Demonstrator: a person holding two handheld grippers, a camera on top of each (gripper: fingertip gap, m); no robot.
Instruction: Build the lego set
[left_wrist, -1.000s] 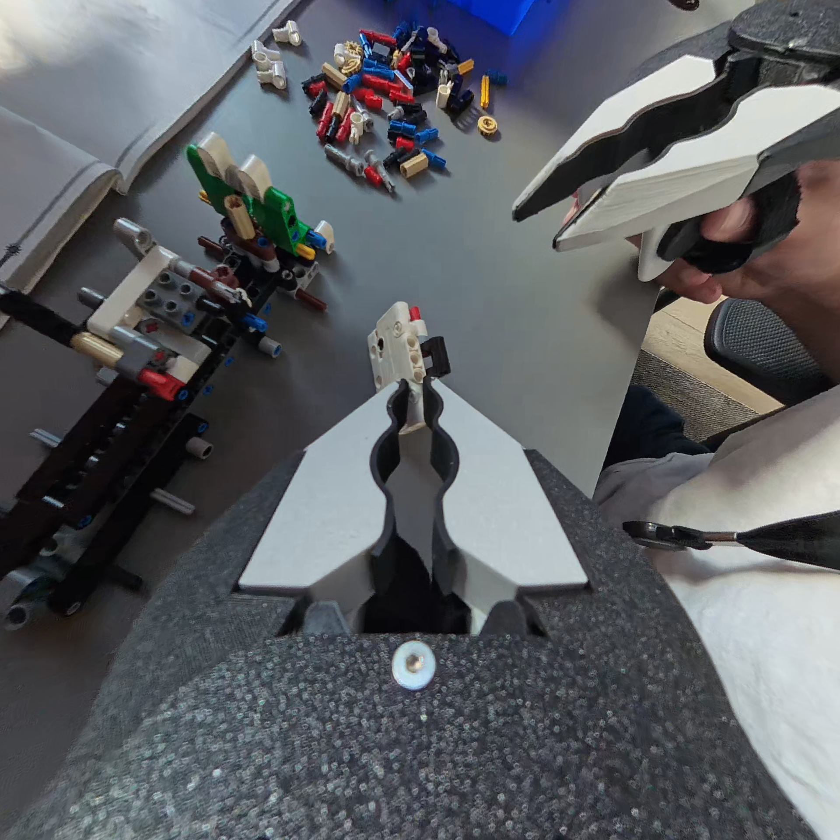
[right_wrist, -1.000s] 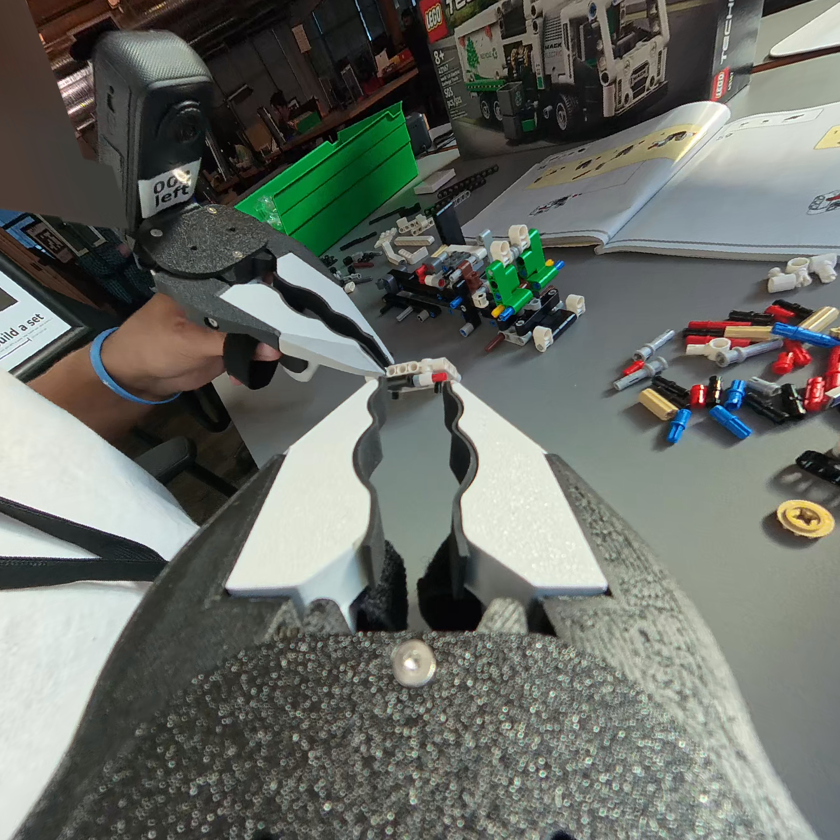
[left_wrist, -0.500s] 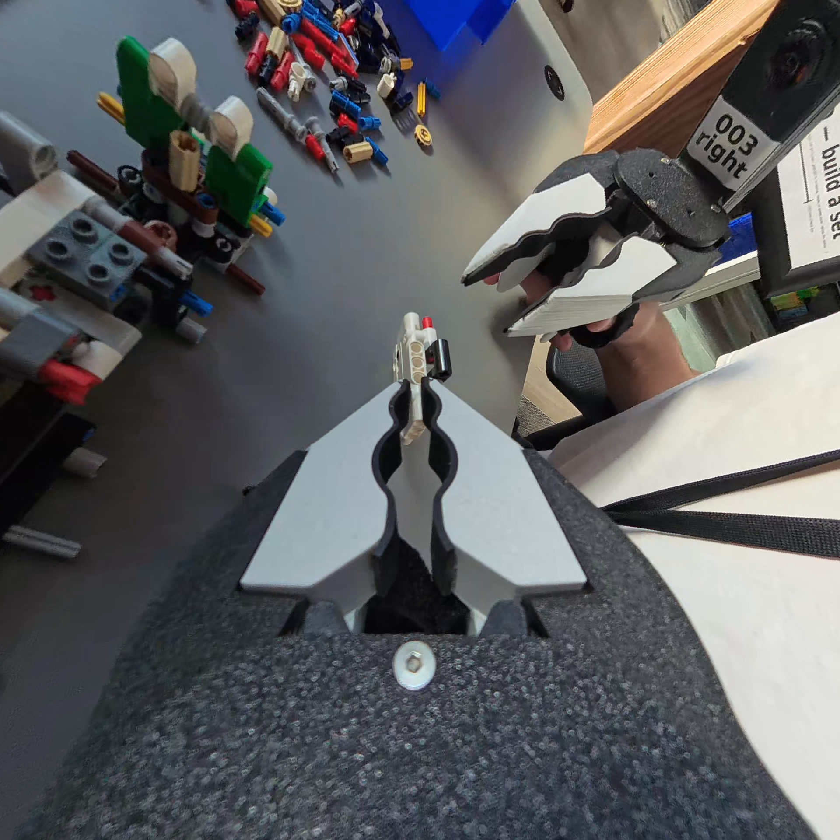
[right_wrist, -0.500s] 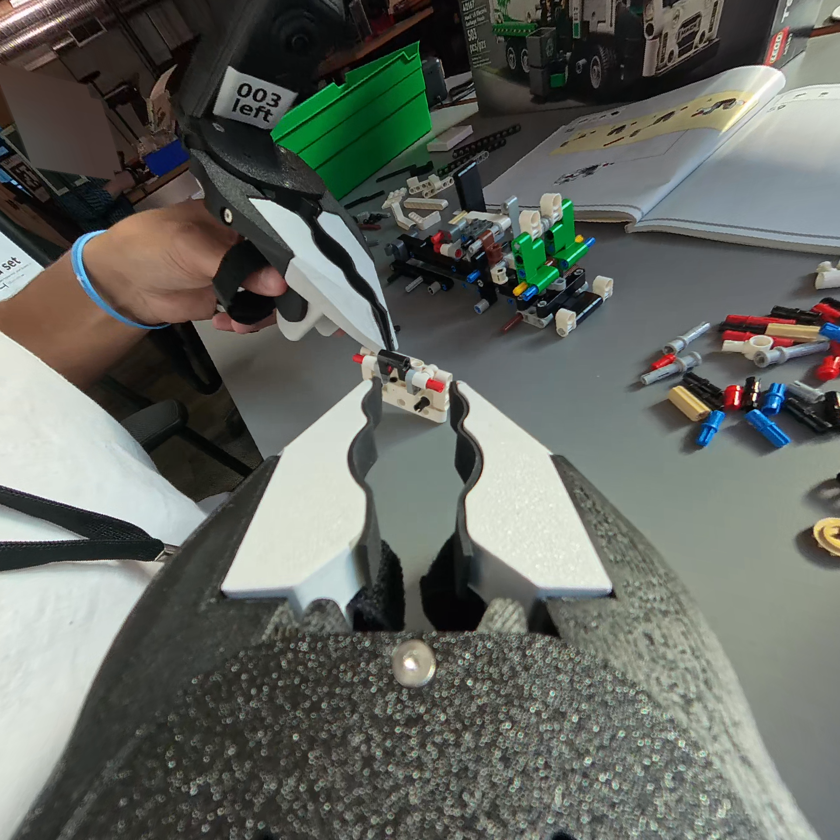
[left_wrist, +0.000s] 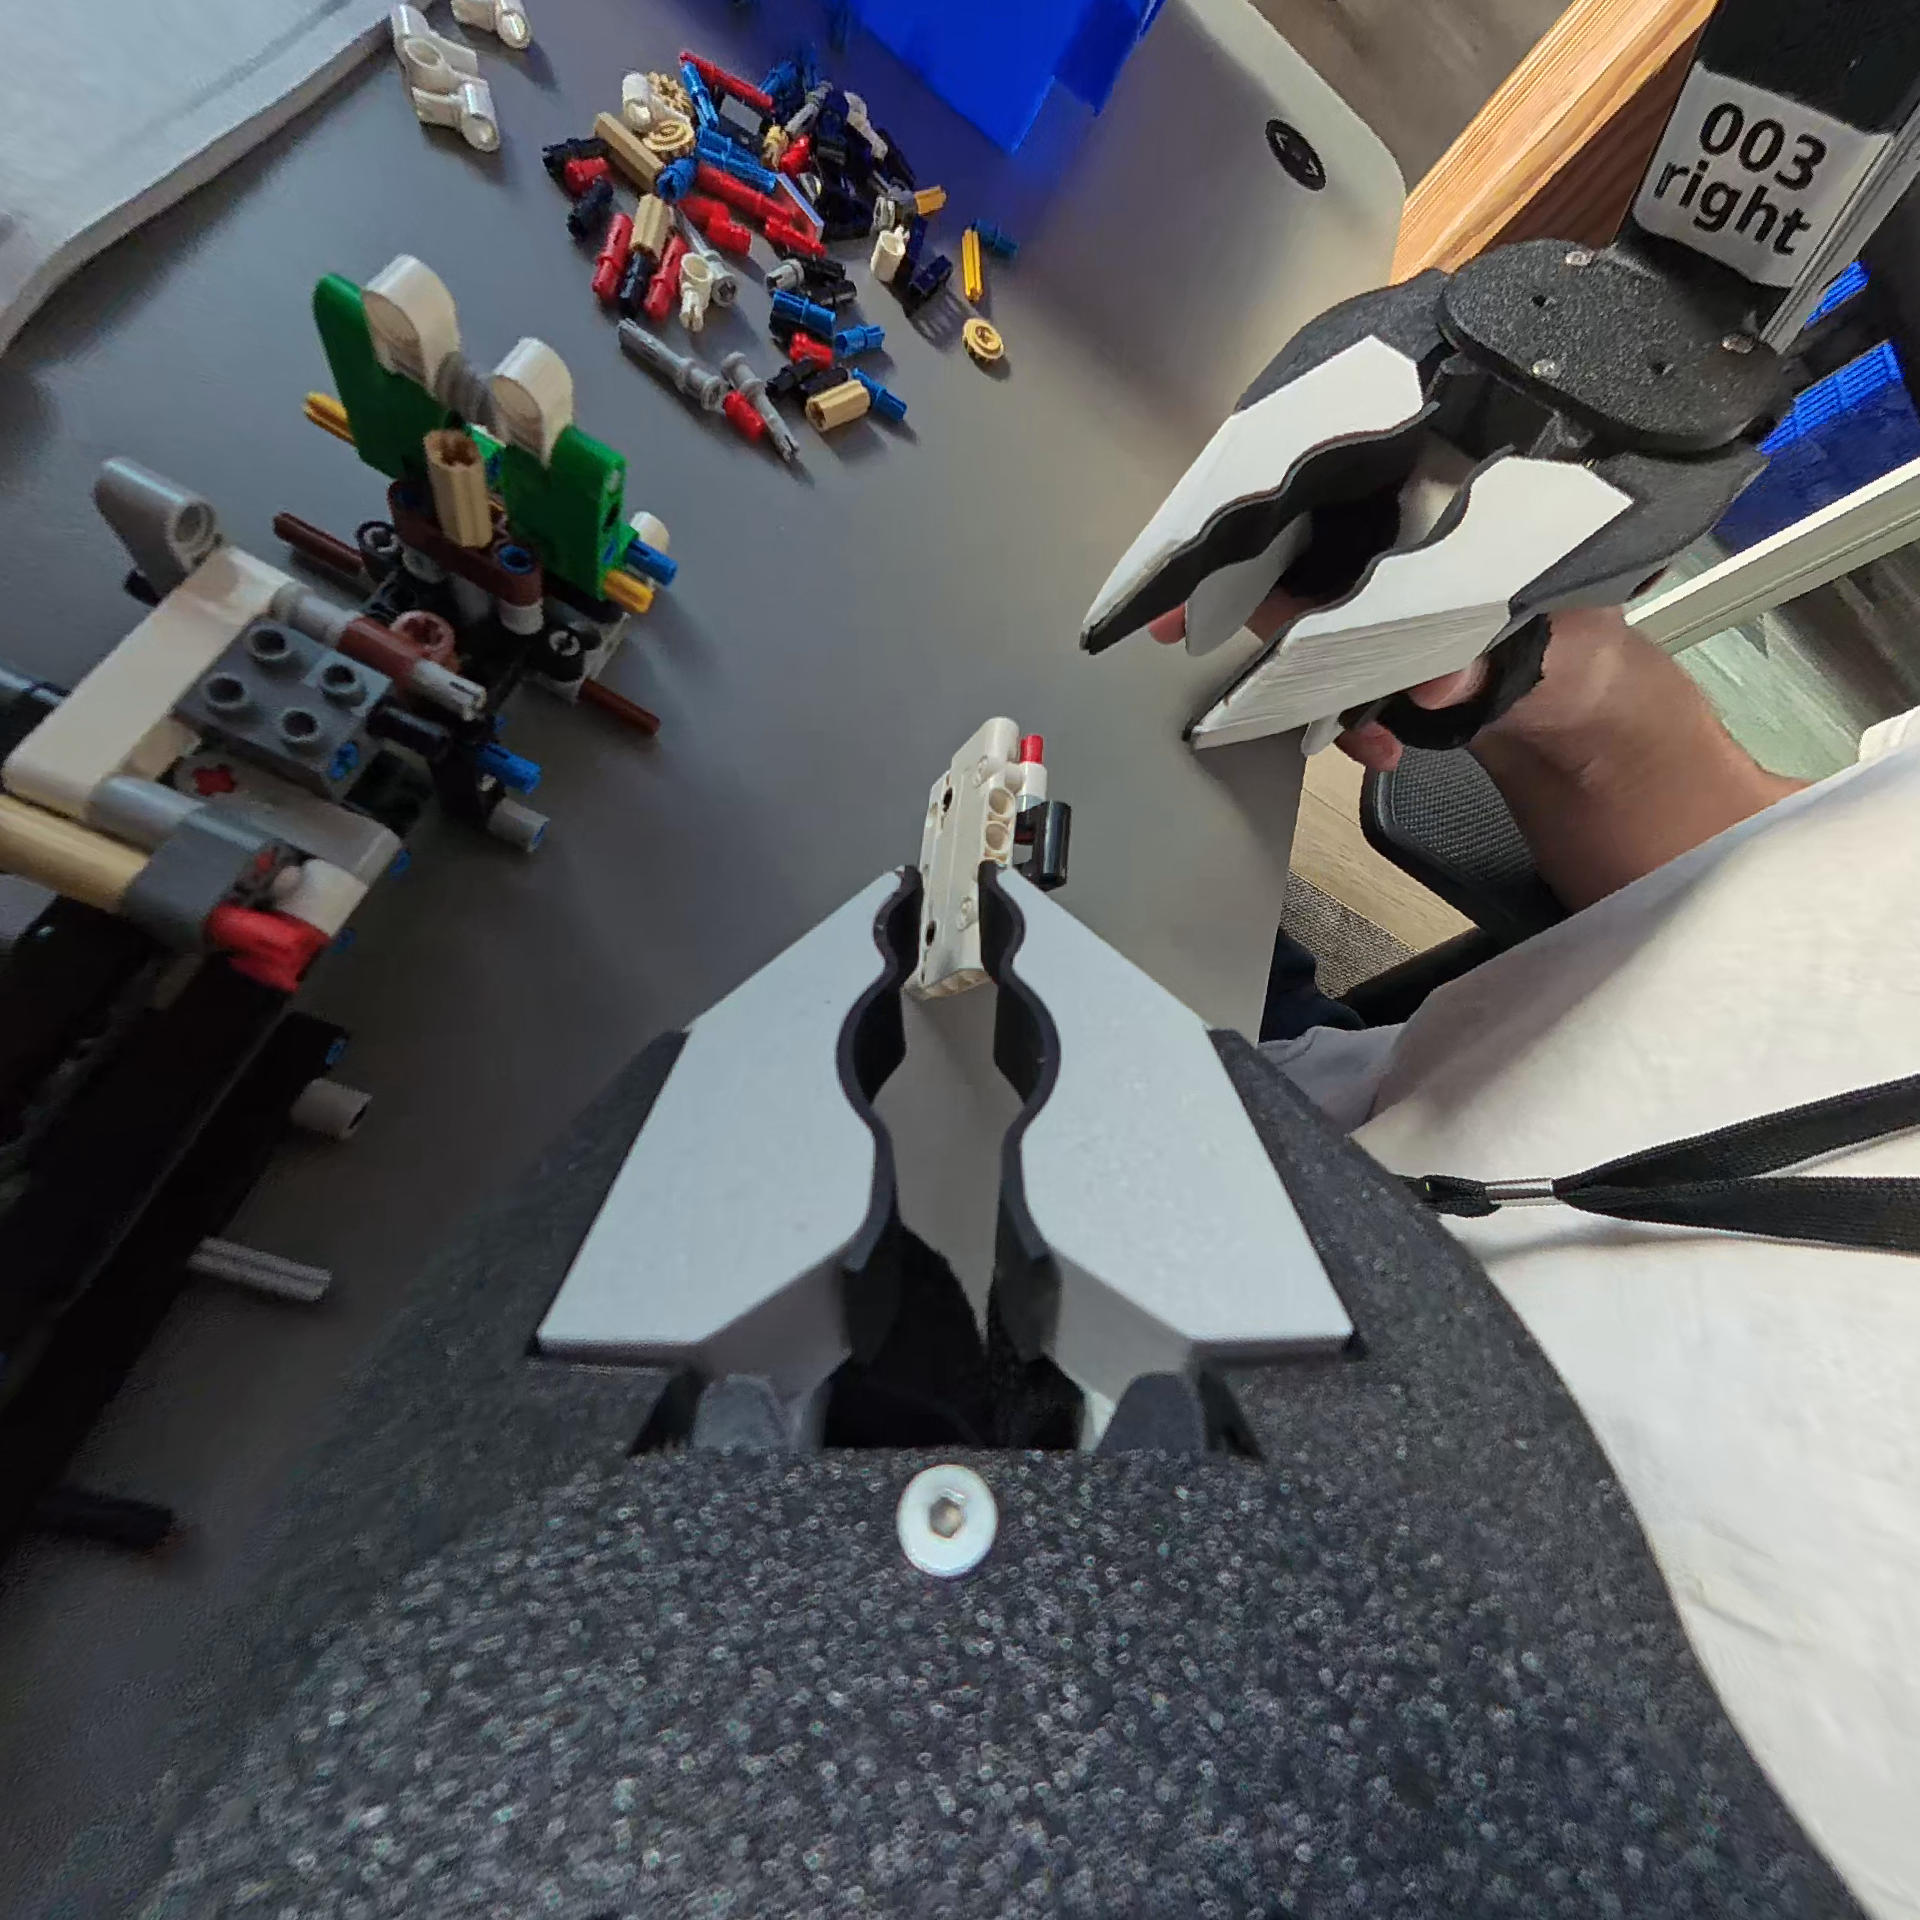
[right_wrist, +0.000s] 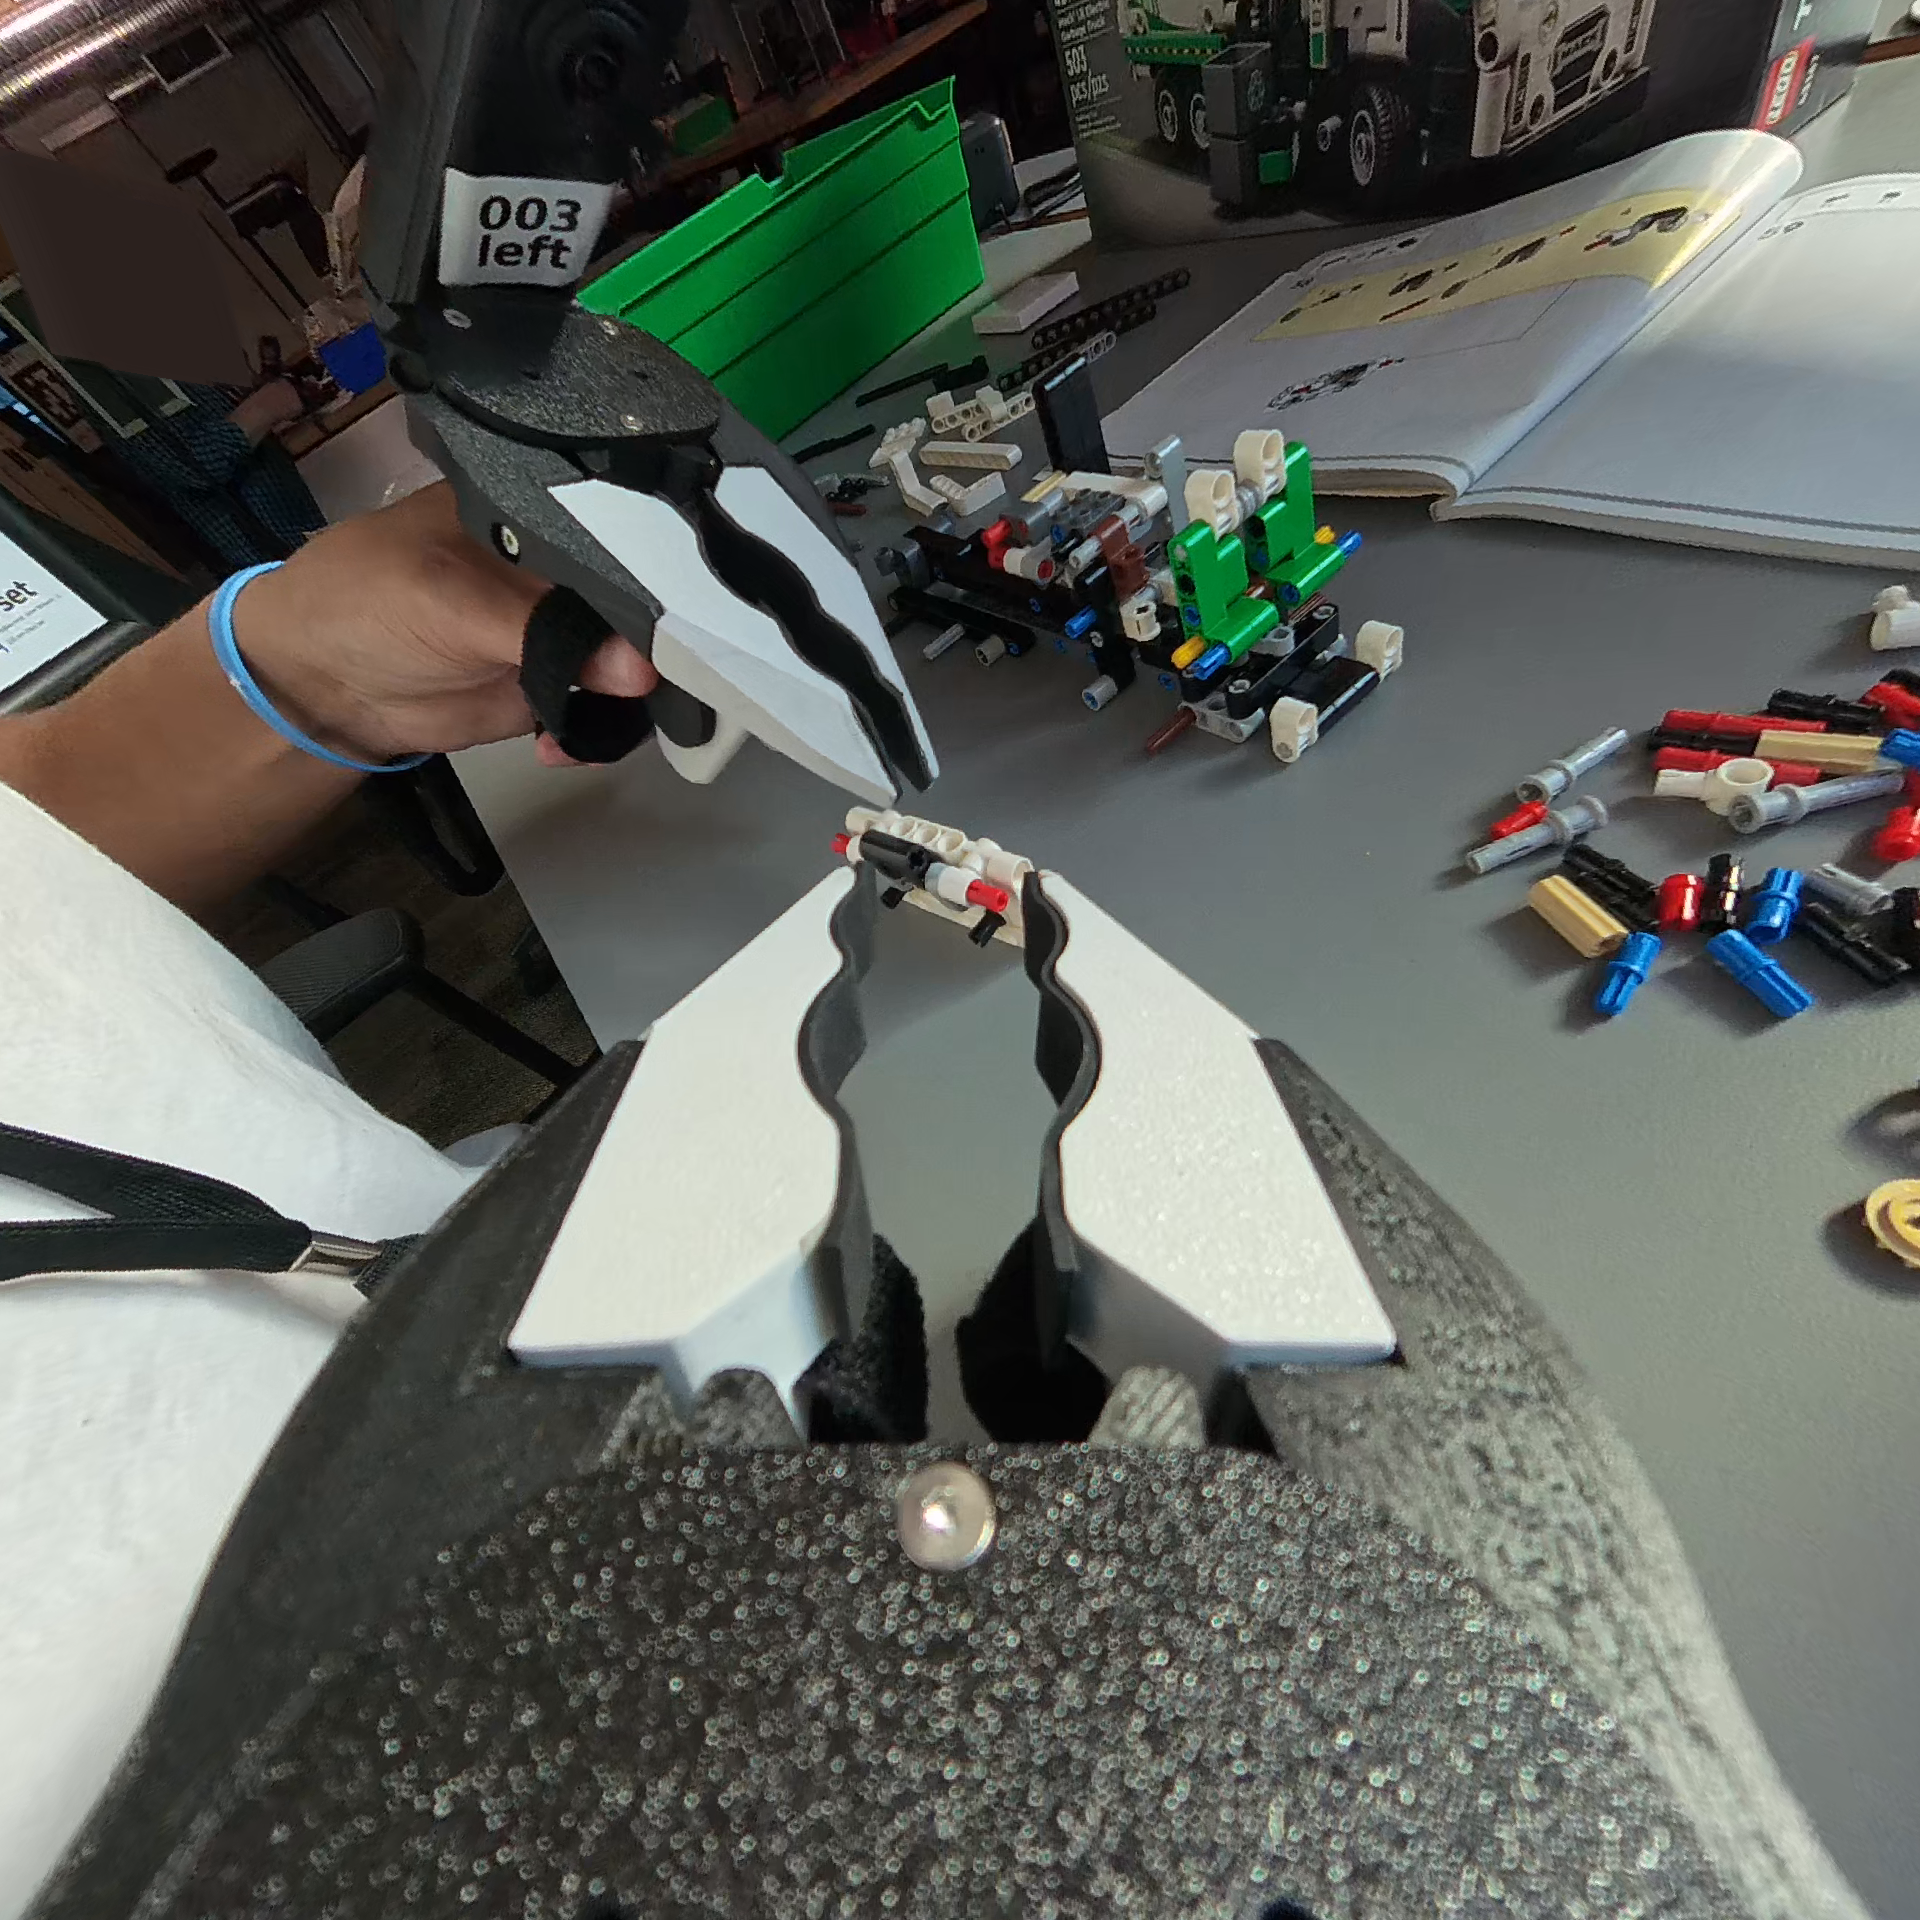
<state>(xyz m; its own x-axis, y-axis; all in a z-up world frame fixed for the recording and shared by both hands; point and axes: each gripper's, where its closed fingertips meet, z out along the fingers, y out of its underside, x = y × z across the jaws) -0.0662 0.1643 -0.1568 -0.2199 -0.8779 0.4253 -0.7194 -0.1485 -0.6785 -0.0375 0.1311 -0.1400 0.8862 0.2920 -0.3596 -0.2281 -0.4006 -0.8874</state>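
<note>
Left gripper (left_wrist: 951, 894) pinches my small white brick sub-assembly (left_wrist: 971, 831), pads pressed on its sides. Right gripper (right_wrist: 940, 894), spread, hangs just beside it. Farther out: green-and-black truck chassis (right_wrist: 1195, 592), then loose pins (left_wrist: 748, 239).

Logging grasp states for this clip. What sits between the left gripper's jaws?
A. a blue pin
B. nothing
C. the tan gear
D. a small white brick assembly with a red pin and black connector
D: the left gripper is closed on the small white brick assembly, clear of the table.
</note>
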